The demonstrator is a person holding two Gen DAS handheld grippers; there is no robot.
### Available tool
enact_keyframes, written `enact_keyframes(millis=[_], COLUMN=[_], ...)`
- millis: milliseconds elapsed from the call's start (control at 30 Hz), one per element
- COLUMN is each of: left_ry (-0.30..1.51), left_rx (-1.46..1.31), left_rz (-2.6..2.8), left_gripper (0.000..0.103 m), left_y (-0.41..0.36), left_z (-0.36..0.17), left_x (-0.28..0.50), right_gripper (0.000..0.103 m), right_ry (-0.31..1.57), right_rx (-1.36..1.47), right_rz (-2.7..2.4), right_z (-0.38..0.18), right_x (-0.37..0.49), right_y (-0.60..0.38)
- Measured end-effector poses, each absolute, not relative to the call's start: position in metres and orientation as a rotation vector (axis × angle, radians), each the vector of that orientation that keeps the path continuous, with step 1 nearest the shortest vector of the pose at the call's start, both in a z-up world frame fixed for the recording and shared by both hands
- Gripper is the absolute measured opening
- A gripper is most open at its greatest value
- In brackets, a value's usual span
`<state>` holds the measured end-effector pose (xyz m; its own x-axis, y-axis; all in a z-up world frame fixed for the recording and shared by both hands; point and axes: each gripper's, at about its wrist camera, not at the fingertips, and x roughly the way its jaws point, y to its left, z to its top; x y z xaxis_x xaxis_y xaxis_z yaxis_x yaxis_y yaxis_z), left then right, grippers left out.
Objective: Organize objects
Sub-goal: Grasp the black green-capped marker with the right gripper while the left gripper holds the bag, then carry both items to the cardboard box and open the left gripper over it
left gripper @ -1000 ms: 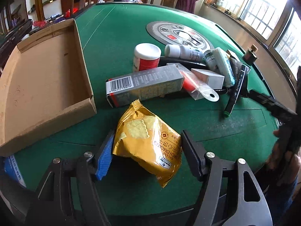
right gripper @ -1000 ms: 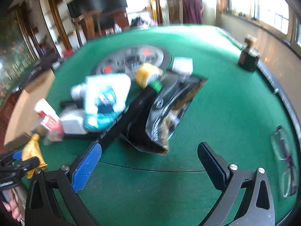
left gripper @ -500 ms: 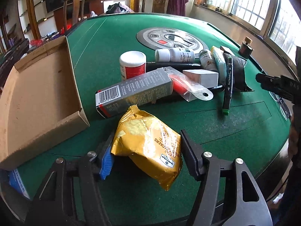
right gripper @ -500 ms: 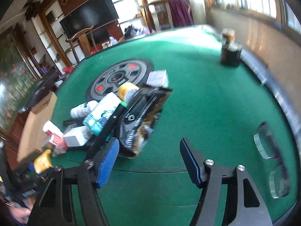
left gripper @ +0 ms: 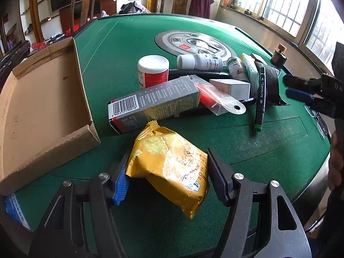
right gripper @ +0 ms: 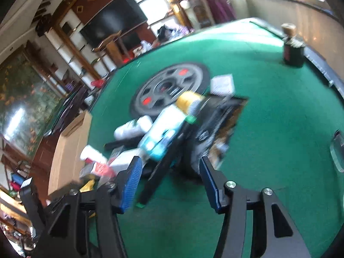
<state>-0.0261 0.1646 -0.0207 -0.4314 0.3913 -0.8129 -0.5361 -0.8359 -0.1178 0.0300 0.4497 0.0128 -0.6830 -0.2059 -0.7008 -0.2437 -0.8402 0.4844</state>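
Note:
My left gripper (left gripper: 167, 172) is shut on a yellow cracker packet (left gripper: 169, 163) and holds it above the green table near the front edge. A shallow cardboard box (left gripper: 43, 107) lies to its left. A pile sits ahead: a grey barcode carton (left gripper: 152, 105), a red-and-white jar (left gripper: 153, 71), a white bottle (left gripper: 200, 61), a black marker with a green end (left gripper: 260, 94) and a black pouch (left gripper: 272, 81). My right gripper (right gripper: 169, 176) is open and empty, hovering over the marker (right gripper: 165, 167) and the pouch (right gripper: 217, 129); that view is blurred.
A round grey console (left gripper: 193, 43) is set in the table's middle. A small dark bottle (right gripper: 293, 51) stands at the far right rim. Glasses (right gripper: 337, 150) lie near the right edge. Chairs and shelves stand beyond the table.
My left gripper has lifted and drawn back a little with the cracker packet. My right gripper has narrowed somewhat and swung left toward the pile, tilting as it moved.

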Motion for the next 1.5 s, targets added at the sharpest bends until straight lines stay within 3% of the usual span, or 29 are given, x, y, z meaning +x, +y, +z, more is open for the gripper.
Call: enact_keyframes(millis=[67,267,467,1100,1500], left_ry=[0.213,0.216,0.182,0.020,-0.060], left_rx=[-1.230,-1.234,-1.215,-1.095,-1.046], left_rz=[2.263,2.261,2.249,2.302,2.411], left_gripper=[0.066,0.066,0.063,0.062,0.062], left_y=[0.166,0.168,0.167,0.122,0.067], left_z=[-0.021,-0.023,-0.024,0.019,0.044], left_x=[-0.026,-0.028,-0.030,-0.032,-0.054], right_gripper=[0.029,0.028,0.013,0.013,0.013], right_ry=[0.934,1.046,0.970,0.878,0.720], right_rx=[-1.289,-1.370,-1.288,-1.212,-1.332], right_rz=[2.705,2.617,2.727,2.953,3.095], right_z=[0.001,-0.024,-0.017,0.037,0.064], right_x=[0.023,0.002,0.009,0.029,-0.020], right_y=[0.444,0.443,0.435,0.393,0.316])
